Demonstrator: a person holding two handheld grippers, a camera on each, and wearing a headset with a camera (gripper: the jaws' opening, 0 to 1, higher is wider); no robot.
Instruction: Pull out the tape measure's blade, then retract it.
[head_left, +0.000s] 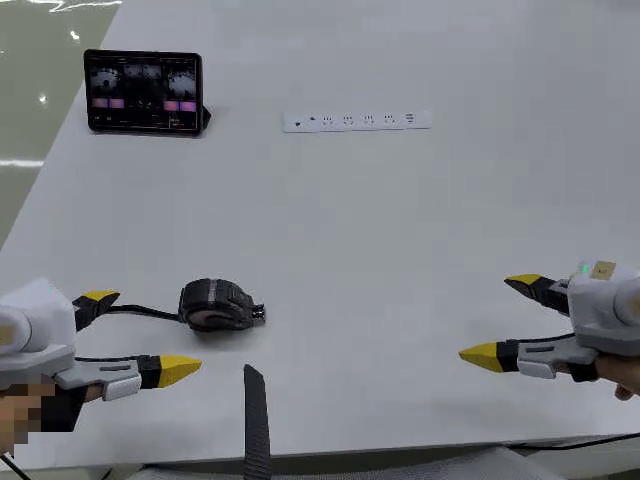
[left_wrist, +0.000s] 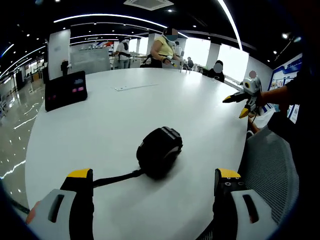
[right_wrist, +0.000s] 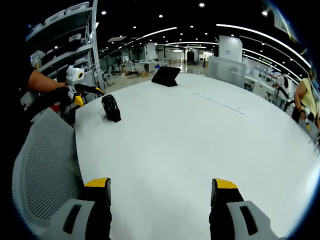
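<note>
A black tape measure (head_left: 215, 305) lies on the white table (head_left: 380, 230), blade in, its black wrist strap trailing left. My left gripper (head_left: 140, 333) stands open just left of it, the yellow-tipped jaws wide apart and pointing at the case (left_wrist: 160, 151), which sits a short way ahead without touching them. My right gripper (head_left: 510, 320) is open at the table's right side, far from the tape measure (right_wrist: 111, 107), with nothing between its jaws. The left gripper (right_wrist: 87, 92) also appears far off in the right gripper view.
A tablet (head_left: 145, 92) stands at the back left and a white power strip (head_left: 357, 121) lies at the back middle. A grey mesh chair back (head_left: 257, 425) rises at the near table edge. People stand beyond the far side of the table (left_wrist: 165, 50).
</note>
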